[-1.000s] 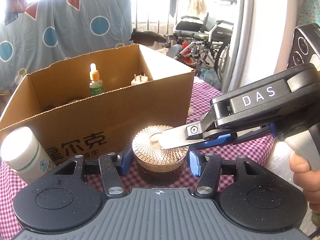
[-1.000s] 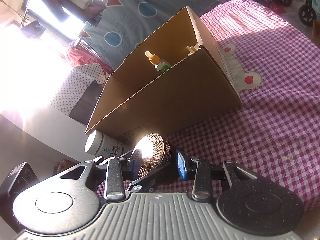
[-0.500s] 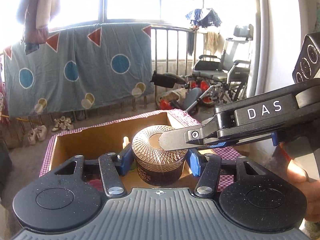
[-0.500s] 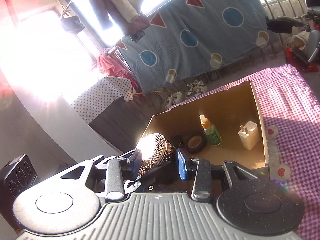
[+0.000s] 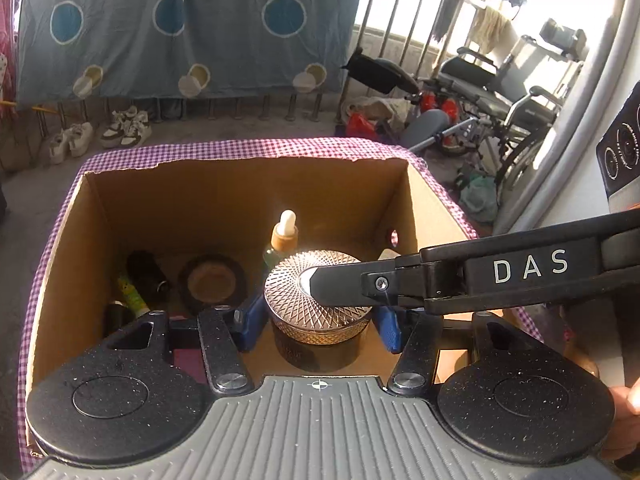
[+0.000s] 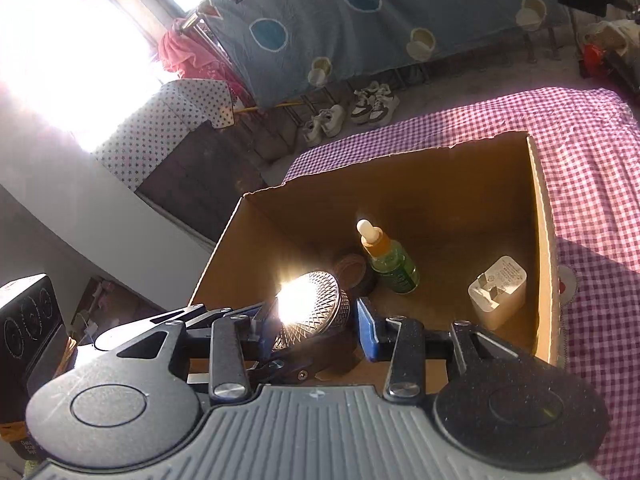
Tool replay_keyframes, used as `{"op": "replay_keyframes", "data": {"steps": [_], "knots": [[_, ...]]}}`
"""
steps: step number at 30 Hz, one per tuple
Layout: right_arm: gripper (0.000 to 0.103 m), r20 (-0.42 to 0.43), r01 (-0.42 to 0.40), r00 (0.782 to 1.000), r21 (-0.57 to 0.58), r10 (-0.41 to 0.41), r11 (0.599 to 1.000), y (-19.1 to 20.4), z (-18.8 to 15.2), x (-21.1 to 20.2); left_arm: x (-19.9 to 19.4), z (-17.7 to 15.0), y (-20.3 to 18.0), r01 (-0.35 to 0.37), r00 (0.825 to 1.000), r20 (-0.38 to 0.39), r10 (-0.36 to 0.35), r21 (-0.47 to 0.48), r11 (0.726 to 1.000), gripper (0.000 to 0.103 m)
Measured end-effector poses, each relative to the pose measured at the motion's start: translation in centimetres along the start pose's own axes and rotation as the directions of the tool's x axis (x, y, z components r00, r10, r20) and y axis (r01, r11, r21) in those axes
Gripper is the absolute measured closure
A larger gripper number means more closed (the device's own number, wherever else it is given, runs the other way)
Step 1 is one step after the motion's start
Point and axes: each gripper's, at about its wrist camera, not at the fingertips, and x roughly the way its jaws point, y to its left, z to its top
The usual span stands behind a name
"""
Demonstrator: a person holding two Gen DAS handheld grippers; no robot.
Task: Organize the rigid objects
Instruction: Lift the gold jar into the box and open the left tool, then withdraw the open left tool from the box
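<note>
Lifted from the checked cloth, the round gold lattice-lidded jar (image 5: 318,304) now hangs over the open brown cardboard box (image 5: 434,216), ready for lowering; left gripper (image 5: 318,326) clamps its sides, right gripper (image 6: 310,330) jaws, just opening, bracket lid and base.

A lived-in home, seen at the edge of a sunlit balcony or enclosed porch. A blue bedsheet (image 5: 176,28) printed with circles and triangles hangs drying over a metal railing (image 5: 404,20), with more laundry (image 6: 188,52) strung near a bright window (image 6: 68,48). Several pairs of sneakers (image 5: 100,134) line the bare concrete floor below. A folded wheelchair (image 5: 504,92) and other stored household goods crowd the corner by the railing. In the foreground, a worktop spread with a purple gingham cloth (image 6: 592,152) carries an open cardboard box (image 5: 248,200) of small household items, among them a dropper bottle (image 6: 386,258) and a white plug adapter (image 6: 498,290).
</note>
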Motion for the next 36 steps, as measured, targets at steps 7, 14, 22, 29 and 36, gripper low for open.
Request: {"op": "replay_keyframes", "data": {"steps": [7,14,22,29,36], "knots": [[0.058,-0.130,0.042,0.991,0.009,-0.041,0.999,-1.5,0.5,3.7,2.4,-0.8,1.2,-0.016,0.992,-0.129,0.006,-0.076,0.997,0.047],[0.058,-0.179,0.064,0.982,0.008,-0.061,0.998,-2.1,0.2,5.4,3.4,-1.2,2.0,-0.027,0.981,-0.194,0.000,-0.136,0.990,0.047],[0.058,-0.147,0.086,0.985,-0.010,-0.087,0.996,-2.3,-0.3,5.5,3.1,-1.3,2.2,-0.004,0.985,-0.173,-0.022,-0.151,0.989,0.045],[0.058,-0.057,0.043,0.997,0.003,-0.043,0.999,-1.8,-0.4,3.9,2.1,-1.0,1.6,0.021,0.990,-0.132,-0.044,-0.167,0.986,0.035],[0.059,0.132,-0.044,0.990,0.023,0.041,0.999,0.0,-1.2,-1.8,-2.2,-1.0,-1.0,0.030,0.999,-0.021,-0.031,-0.057,0.998,0.020]]}}
